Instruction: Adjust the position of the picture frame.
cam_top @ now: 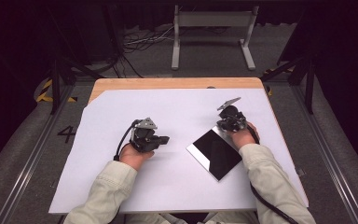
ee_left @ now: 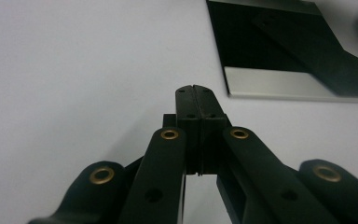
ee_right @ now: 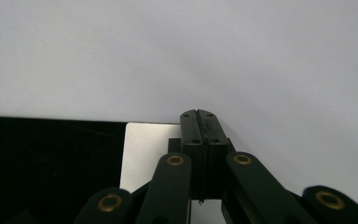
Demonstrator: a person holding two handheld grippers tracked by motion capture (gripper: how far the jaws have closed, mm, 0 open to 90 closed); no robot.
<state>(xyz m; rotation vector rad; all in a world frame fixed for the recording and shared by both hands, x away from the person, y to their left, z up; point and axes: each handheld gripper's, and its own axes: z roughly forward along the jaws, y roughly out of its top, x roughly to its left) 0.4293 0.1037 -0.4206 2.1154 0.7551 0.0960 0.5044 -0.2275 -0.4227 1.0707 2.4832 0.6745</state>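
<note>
Right tool (cam_top: 227,122) poised at the far right corner of the black glossy panel (cam_top: 214,154), jaws pressed fully together with nothing between them; in the right gripper view the closed tips (ee_right: 199,116) sit just past the panel's silver strip (ee_right: 144,149), above the white sheet (ee_right: 261,56). Left tool (cam_top: 162,139) resting on the white sheet (cam_top: 121,186) to the left of the panel, near but apart, likewise shut tight and empty, tips (ee_left: 194,89) aimed toward the panel's silver edge (ee_left: 298,84).

Probably a nudge or an edge-lift about to begin. Best done with the closed right tips kept low and flat against the sheet, meeting the panel's thin edge squarely rather than riding up over the glossy face, which looks slippery and easy to scratch. Worth bringing the left tool up against the opposite side as a stop, since a flat slab on smooth paper may slide or spin away from a one-sided push. For a pinch, jaws to be opened first, then slid around the silver border.

Panel lying flat on the surface, right of centre, rotated like a diamond. Nearly square, so long axis hard to call; seemingly running from near-right to far-left, silver strips along the left-facing and far-right edges.
</note>
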